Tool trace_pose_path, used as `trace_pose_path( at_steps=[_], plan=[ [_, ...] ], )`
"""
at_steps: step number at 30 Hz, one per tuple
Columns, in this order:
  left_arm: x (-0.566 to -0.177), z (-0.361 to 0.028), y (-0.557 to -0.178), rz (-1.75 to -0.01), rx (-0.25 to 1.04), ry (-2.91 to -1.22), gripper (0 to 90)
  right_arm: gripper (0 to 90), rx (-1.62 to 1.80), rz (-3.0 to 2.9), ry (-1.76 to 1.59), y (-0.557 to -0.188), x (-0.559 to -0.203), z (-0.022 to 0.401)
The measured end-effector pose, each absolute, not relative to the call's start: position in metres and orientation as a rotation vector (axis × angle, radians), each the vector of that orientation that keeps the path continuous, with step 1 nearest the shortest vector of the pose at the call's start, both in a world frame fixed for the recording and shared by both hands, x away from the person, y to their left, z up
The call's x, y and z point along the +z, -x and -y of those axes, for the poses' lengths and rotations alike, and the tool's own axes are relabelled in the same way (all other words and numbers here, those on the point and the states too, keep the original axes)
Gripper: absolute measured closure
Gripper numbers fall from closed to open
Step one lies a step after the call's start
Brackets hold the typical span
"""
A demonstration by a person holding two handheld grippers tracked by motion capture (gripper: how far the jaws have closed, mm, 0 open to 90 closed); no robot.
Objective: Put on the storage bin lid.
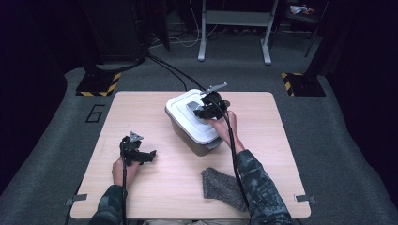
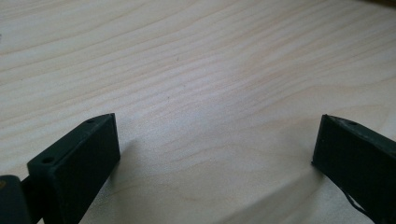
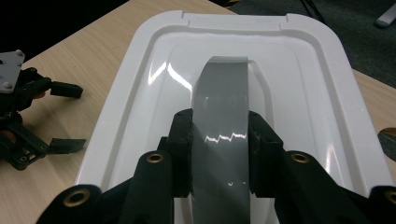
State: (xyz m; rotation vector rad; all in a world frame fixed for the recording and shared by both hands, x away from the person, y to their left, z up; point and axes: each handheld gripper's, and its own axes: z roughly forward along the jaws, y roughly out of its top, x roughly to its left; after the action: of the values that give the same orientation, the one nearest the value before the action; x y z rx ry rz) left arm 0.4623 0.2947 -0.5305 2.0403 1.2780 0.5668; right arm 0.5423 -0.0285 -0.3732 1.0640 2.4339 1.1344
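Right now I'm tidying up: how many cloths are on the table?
1: a grey cloth on the table, near the front edge, by the person's right forearm.

Lab or recording studio, not home. Light wooden table (image 1: 155, 197) stands alone on grey carpet (image 1: 338, 140), surroundings dark. Number 6 (image 1: 95, 113) marked on carpet left of table. Yellow-black hazard-striped bases (image 1: 99, 86) at far left and far right (image 1: 300, 82), carrying dark stands. Black cables (image 1: 171, 69) run across floor from far side toward table. Grey metal frame legs (image 1: 234, 28) at far centre. Tape tabs (image 1: 305, 198) at table's near corners.
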Motion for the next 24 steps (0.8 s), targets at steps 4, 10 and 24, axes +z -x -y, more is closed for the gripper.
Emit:
trace_pose_path(
  at_steps=[4, 10, 24],
  plan=[
    [-0.530, -0.295, -0.462, -1.277, 0.560, -2.045, 0.1, 67.0, 1.111, -2.433, -1.055, -0.544, -0.375, 0.024],
    [-0.530, -0.295, -0.462, -1.278, 0.559, -2.045, 0.1, 67.0, 1.092, -2.449, -1.041, -0.543, -0.377, 0.018],
    [-0.530, -0.295, -0.462, -1.279, 0.559, -2.044, 0.1, 66.8, 1.135, -2.443, -1.031, -0.541, -0.382, 0.021]
  ],
)
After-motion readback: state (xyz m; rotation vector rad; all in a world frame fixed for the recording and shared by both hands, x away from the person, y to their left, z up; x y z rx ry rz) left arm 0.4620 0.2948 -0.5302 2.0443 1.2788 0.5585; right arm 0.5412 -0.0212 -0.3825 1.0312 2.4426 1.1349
